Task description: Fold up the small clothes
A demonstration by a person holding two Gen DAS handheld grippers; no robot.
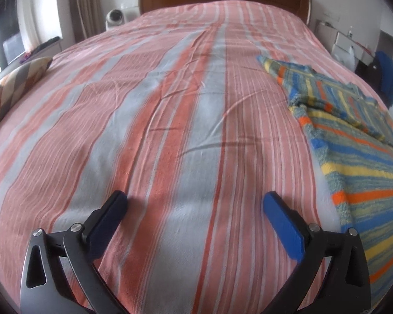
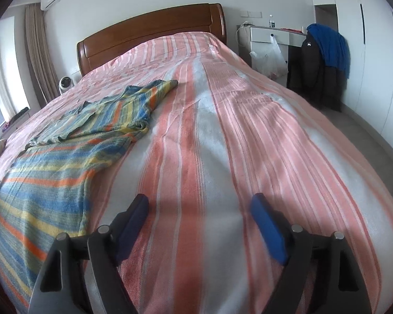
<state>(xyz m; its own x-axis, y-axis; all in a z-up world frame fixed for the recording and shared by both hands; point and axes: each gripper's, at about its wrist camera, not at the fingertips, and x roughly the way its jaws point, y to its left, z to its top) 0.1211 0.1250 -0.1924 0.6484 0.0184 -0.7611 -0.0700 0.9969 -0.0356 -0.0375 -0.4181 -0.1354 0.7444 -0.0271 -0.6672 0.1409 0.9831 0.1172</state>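
While both tools hang over the near end of the bed, nothing is in hand: the left gripper [image 1: 195, 201] has its blue-padded fingers spread wide over bare cloth, and the right gripper [image 2: 199, 204] shows the same, jaws standing apart with only the pink, white and red striped bedspread [image 1: 154, 120] beneath them. And there's the garment, a small knitted shirt striped in blue, yellow, orange and grey-green [image 2: 65, 151], lying on the bedspread between the two tools: at the right edge of the left wrist view, and to the left in the right wrist view. It lies mostly spread, though it is far from flat. One sleeve [image 2: 154, 91] reaches out toward the brown wooden headboard [image 2: 154, 28], the upper part is rumpled, and some fabric there looks doubled over onto the body. My read is that this is the approach, with folding proper not yet begun. The hem end sits nearest the grippers, just beside each one and touching neither. Next, I'd judge, each tool needs to swing inward toward the shirt, come down low enough to catch an edge or a corner, and pinch only the knit, not the bedspread under it. That's the tricky bit: soft knit on soft bedding, easy to grab both layers. Smoothing that bunched upper part before any fold looks wise too.
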